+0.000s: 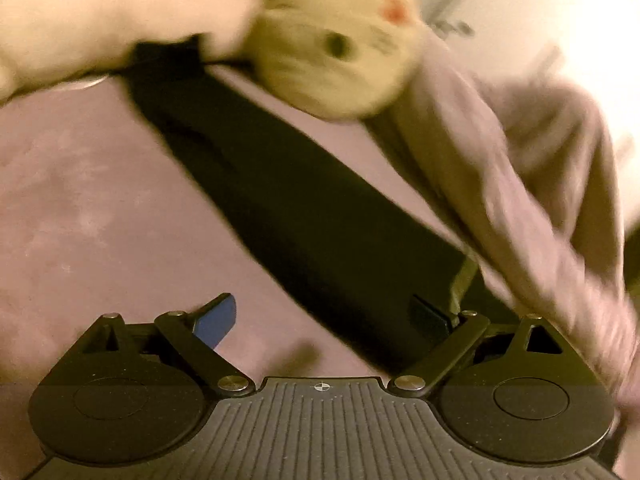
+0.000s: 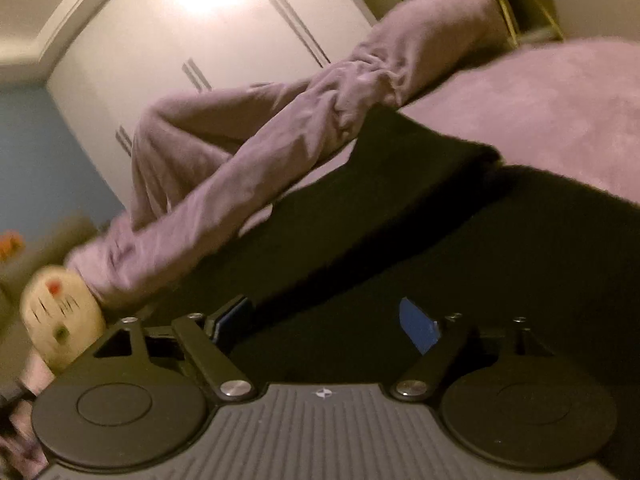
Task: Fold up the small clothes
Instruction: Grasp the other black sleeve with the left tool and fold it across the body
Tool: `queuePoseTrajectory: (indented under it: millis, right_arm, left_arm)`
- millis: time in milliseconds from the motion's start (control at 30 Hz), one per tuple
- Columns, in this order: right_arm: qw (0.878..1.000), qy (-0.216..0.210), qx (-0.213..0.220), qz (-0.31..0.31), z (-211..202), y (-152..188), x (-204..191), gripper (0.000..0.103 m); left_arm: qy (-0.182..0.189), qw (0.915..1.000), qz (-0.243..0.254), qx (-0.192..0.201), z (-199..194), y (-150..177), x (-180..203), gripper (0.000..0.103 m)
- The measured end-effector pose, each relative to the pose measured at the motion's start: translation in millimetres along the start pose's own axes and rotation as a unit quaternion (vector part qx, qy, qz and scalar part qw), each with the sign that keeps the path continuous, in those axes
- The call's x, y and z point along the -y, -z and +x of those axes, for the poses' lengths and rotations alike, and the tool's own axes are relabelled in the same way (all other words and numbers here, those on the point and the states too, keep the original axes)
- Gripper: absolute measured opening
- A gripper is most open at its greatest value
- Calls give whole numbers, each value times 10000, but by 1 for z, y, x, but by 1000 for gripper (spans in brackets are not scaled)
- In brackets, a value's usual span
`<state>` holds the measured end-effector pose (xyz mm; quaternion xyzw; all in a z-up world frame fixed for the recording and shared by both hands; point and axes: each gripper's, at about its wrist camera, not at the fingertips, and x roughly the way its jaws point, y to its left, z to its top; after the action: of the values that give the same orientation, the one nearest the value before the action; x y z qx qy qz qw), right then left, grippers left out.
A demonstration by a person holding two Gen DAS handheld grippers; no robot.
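A black garment [image 1: 304,208] lies flat in a long diagonal strip on the mauve fuzzy bed cover [image 1: 80,208]. My left gripper [image 1: 322,304] hovers over its near end with the jaws wide apart. One blue-padded finger [image 1: 218,318] is over the cover and the other is over the black cloth; nothing is gripped. In the right wrist view the same black garment [image 2: 420,232] fills the foreground. My right gripper [image 2: 324,306] stands open just above it, and its pads are not pinching any cloth. Both views are motion-blurred.
A rumpled mauve blanket [image 1: 520,184] [image 2: 280,140] lies bunched along one side of the garment. A cream plush toy [image 1: 332,44] [image 2: 60,316] sits at the garment's far end, next to a white soft item [image 1: 100,20]. A white wardrobe [image 2: 192,48] stands behind the bed.
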<state>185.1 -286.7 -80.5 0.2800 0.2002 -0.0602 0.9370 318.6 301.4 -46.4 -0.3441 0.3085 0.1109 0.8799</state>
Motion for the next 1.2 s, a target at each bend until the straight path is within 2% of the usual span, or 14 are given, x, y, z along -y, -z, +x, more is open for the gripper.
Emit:
queuePoseTrajectory:
  millis: [33,133,233,400,533,600,667,700,800,867,933,1033,1133,1200]
  right_arm:
    - [9998,116,48,-178,1,4,-4,85]
    - [9998,188,25,-103,7,3,0,87]
    - [9993,146,11,-352,11,6,-4,96]
    - [9983,155,-15,-558,19,8,-9,98]
    - [9978,200,-24,-639,20,11,-10,99]
    - [9976,210,-13,-655,21,11,-11,99]
    - [9977,188,-7,-646,21,11,-10,99]
    - [9978,181,-6,-641,21,11,-9,99]
    - [9978,169,-3,-639,21,12,-9,99]
    - [9979,156,-2,-634,21,12,-8,99]
    - [9979,147,2,-632,21,13,-8,99]
    - [9980,126,9,-621,21,13,-7,99]
    - [9981,97,21,-604,21,13,-6,99]
    - [9982,81,31,-594,21,13,-6,99]
  left_arm:
    - [42,9996,-290,-4,5,-11,-16,96]
    - [168,9970,-753,83,18,-38,-47,96]
    - [159,9954,-933,167,34,-59,-64,95]
    - [340,9910,-1255,311,50,-84,-85,92]
    - [313,9879,-1478,360,66,-101,-99,72]
    - [356,9870,-1530,341,73,-105,-104,57]
    - [91,9899,-1390,265,75,-106,-108,20]
    - [45,9898,-1407,219,77,-107,-111,19]
    - [208,9858,-1658,186,71,-109,-117,15]
    - [164,9900,-1366,301,63,-110,-107,14]
    - [74,9954,-856,427,54,-110,-86,13]
    - [146,9980,-118,605,38,-109,-49,13]
    - [284,9935,830,729,21,-99,0,13]
    - [455,9830,1581,818,7,-82,42,13]
